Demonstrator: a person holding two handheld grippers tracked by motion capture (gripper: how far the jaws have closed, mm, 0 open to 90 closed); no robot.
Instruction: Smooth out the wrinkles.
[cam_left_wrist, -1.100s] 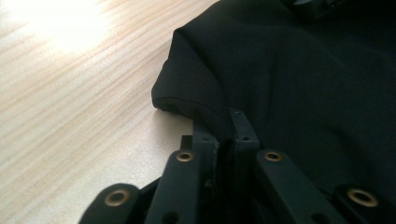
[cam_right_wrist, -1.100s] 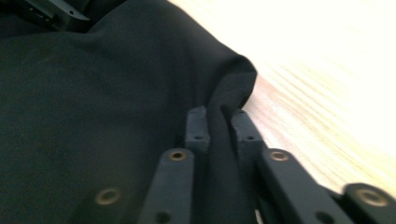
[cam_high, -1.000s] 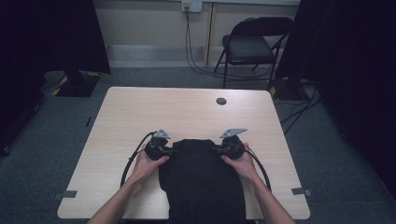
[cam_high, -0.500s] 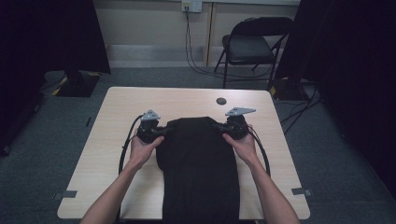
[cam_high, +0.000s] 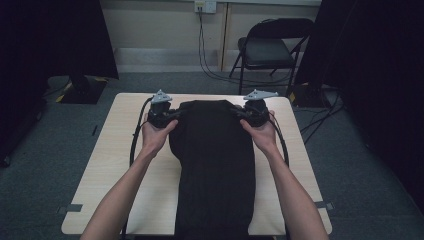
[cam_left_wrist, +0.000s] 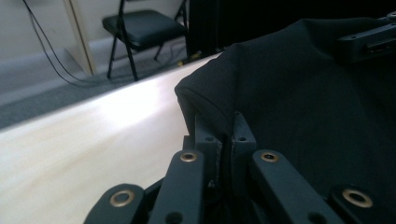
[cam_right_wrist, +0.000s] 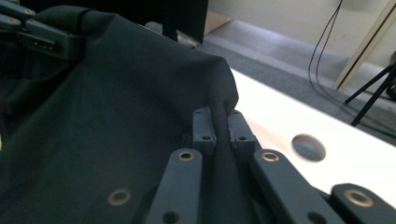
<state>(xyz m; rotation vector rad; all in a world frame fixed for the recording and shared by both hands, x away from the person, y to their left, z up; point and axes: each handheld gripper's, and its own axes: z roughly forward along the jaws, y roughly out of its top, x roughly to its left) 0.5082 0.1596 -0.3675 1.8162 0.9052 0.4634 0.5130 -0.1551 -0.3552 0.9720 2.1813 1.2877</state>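
Item: black garment (cam_high: 215, 165), draped along the desk (cam_high: 115, 170) centre, far corners raised. Left gripper (cam_high: 172, 116) and right gripper (cam_high: 239, 114) each clamp a corner. Risk: thin pinch slipping under the cloth's weight, dropping one side.

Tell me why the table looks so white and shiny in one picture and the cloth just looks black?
In the left gripper view, light glares off the table, washing out its wood grain. In the high view the room is dim, so the black cloth shows hardly any folds. In the right gripper view the table hole looks slightly blurred.
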